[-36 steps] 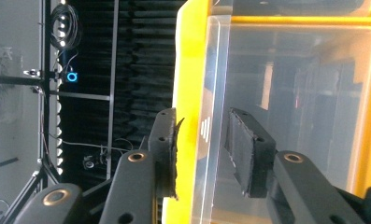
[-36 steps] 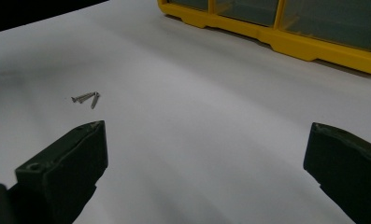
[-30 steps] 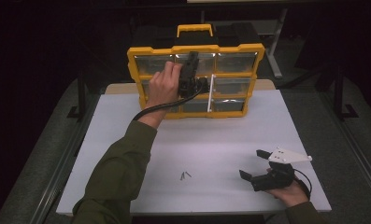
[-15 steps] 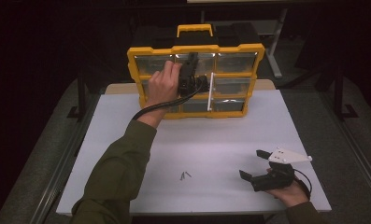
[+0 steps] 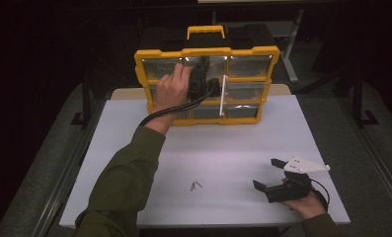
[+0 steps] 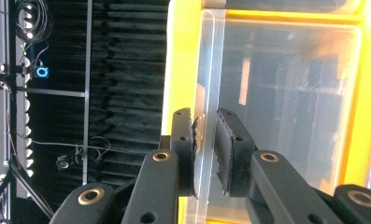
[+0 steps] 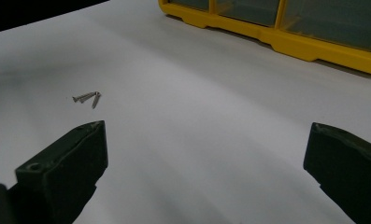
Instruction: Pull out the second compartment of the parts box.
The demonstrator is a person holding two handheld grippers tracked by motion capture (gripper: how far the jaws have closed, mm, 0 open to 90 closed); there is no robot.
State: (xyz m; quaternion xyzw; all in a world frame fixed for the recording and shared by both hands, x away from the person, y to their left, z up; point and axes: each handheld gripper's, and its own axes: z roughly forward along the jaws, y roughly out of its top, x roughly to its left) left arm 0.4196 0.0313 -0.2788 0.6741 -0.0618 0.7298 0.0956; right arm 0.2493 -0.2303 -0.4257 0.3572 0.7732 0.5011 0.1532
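The high view hangs above my side of the table [image 5: 233,148], looking forward and down, well back. My left gripper [image 6: 205,154] camera looks along its jaws, pressed close against the yellow organizer [image 6: 178,56]. My right gripper [image 7: 206,158] camera sits low over the table, facing the organizer's bottom edge across it. It shares the screws [image 7: 87,97] with the high view.

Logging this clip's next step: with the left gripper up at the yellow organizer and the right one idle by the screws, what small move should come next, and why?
Probably a gentle pull of the left gripper toward the person. Its jaws are closed on the clear edge of a drawer in the yellow organizer, so drawing it out looks due. The right gripper rests open near the screws, still loose on the table.
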